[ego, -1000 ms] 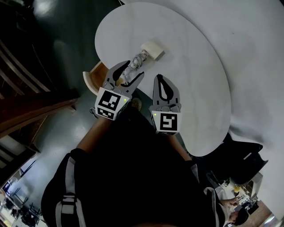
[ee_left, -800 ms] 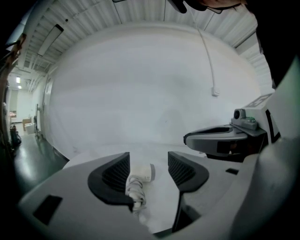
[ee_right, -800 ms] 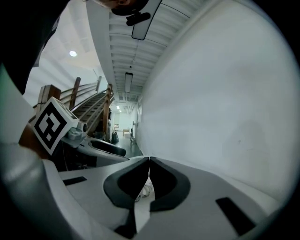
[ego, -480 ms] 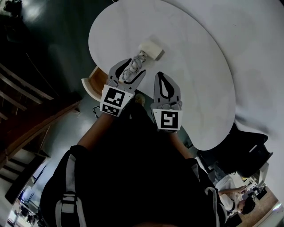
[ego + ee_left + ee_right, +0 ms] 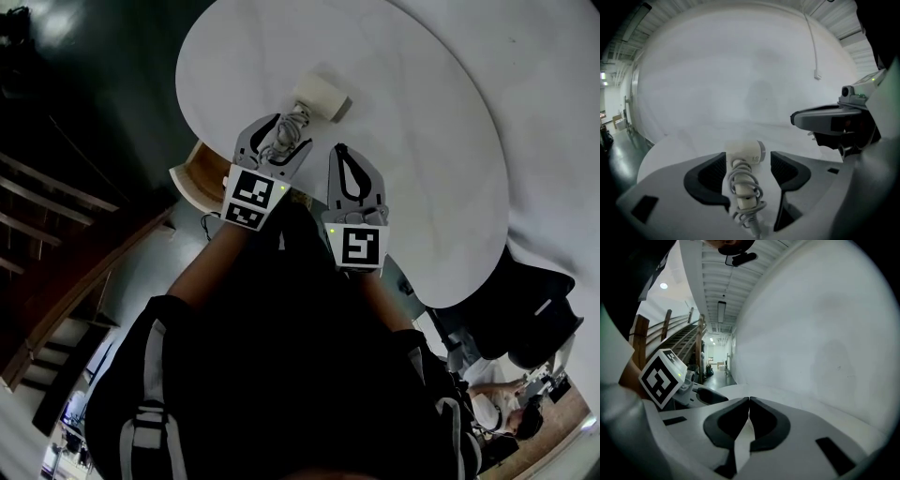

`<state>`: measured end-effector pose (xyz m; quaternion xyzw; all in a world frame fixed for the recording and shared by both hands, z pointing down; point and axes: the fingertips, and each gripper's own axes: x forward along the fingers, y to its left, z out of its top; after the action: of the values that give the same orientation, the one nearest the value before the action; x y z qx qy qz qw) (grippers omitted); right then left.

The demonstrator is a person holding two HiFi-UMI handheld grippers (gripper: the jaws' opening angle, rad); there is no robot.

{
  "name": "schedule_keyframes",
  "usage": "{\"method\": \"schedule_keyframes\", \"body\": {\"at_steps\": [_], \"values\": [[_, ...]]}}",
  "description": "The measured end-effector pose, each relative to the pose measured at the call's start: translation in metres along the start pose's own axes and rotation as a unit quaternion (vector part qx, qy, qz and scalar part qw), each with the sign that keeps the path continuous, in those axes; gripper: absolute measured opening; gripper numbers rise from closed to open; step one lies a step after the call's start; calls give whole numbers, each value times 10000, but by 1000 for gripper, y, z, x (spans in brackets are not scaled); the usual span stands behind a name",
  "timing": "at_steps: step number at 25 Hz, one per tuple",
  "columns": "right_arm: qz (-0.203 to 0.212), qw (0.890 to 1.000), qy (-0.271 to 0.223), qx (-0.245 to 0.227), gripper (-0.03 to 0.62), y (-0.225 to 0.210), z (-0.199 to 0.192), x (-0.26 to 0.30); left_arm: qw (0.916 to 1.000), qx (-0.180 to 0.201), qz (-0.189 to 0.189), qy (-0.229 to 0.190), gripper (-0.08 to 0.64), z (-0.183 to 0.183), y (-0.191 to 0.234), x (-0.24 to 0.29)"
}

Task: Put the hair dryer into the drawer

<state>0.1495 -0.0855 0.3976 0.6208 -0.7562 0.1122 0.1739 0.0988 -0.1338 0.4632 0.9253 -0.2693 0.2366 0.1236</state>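
Note:
A white hair dryer [image 5: 317,97] lies on the round white table [image 5: 422,141], its handle [image 5: 284,139] wound with grey cord and pointing toward me. My left gripper [image 5: 281,131] straddles that handle; its jaws are opening, with the handle between them and the pads apart from it. In the left gripper view the hair dryer [image 5: 744,152] sits between the dark pads [image 5: 714,174], and my left gripper [image 5: 748,159] is wide. My right gripper [image 5: 342,155] hovers just right of it, shut and empty; the right gripper view shows my right gripper [image 5: 749,400] with its tips touching.
A light wooden drawer [image 5: 190,176] stands open under the table's left edge. Dark floor and stairs [image 5: 56,187] lie to the left. A black object [image 5: 534,314] stands at the table's right side. A white wall [image 5: 740,84] rises behind the table.
Both grippers have sunk and moved forward over the table edge. The left jaws now reach around the cord-wrapped handle and stand a little wider. The right stays shut.

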Motion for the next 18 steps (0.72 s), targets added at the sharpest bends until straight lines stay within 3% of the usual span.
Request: {"method": "schedule_keyframes", "body": {"at_steps": [18], "values": [[-29,9993,304,226,25,-8,-25,13,9944,-24,-22,1059,333,-55,12,56]]}}
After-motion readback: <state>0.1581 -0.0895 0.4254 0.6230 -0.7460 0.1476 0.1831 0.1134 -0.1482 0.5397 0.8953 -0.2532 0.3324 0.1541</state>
